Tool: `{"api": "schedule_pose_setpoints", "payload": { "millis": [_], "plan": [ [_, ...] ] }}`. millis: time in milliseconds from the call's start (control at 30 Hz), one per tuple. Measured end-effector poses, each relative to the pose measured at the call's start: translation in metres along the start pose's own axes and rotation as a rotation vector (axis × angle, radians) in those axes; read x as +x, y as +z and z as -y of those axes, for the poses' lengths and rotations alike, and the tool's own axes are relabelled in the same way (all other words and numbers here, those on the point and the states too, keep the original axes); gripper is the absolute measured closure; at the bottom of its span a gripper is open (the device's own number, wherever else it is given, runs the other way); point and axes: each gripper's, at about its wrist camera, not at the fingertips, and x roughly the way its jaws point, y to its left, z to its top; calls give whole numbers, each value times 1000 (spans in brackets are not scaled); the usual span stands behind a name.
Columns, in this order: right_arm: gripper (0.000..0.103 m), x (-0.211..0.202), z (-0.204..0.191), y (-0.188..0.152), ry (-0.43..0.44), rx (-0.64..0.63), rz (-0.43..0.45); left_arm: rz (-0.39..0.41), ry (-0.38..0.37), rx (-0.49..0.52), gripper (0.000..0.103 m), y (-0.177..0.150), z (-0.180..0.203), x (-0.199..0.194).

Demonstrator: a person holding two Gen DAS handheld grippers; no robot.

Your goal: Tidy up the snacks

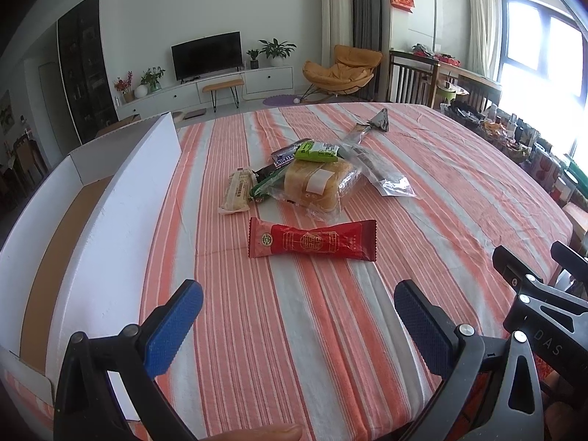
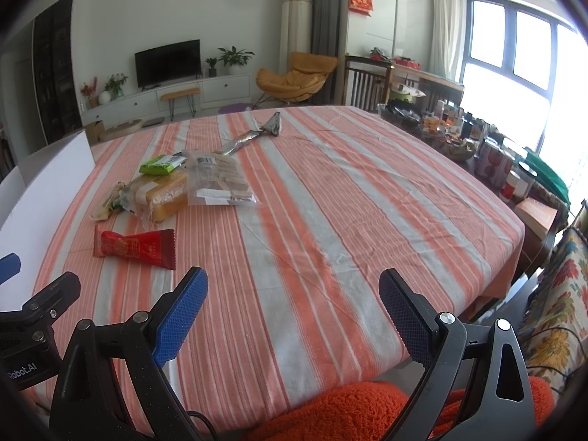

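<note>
Both claws, left claw (image 1: 297, 323) and right claw (image 2: 292, 312), hover agape and empty above the striped surface (image 1: 441, 191); the red snack packet (image 1: 312, 244) lies near the white box (image 1: 121, 198) at the left edge, best pinched crosswise at its middle.

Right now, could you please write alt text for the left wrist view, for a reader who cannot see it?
The open left tool hovers over a striped tablecloth, facing a red snack packet. Beyond it lies a pile with wrapped bread and a Snickers bar; an open white cardboard box stands left.
</note>
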Motion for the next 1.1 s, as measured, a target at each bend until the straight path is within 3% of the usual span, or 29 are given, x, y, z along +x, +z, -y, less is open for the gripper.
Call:
{"api": "schedule_pose_setpoints", "payload": {
  "millis": [1100],
  "plan": [
    [7,0,0,0,0,1,-2,-32,-6,-4,0,-7,-1,6]
  ]
}}
